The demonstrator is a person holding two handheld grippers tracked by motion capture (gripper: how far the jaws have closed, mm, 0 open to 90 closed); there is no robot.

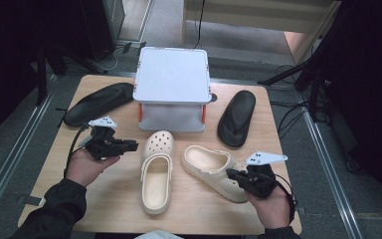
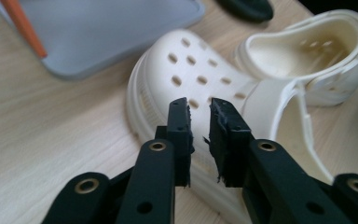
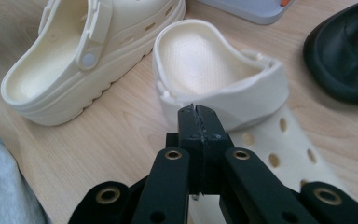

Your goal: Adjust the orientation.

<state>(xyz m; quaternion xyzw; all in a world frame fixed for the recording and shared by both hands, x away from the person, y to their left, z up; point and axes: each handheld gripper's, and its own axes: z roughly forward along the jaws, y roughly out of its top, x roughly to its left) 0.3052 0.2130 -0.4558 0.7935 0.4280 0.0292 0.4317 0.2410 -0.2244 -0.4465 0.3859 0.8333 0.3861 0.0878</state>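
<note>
Cream clogs lie between our grippers: the holed clog [image 1: 156,169] sits just beyond the left gripper [image 2: 199,116], whose jaws stand slightly apart and hold nothing. We see the right gripper [image 3: 200,112] clenched shut on nothing, its tips just over the second clog [image 3: 223,79] ahead.

surface: wooden table [image 1: 109,199] | on it: two cream clogs [image 1: 156,172] [image 1: 211,169], two black sandals [image 1: 98,103] [image 1: 237,117], grey stand [image 1: 171,87]
</note>
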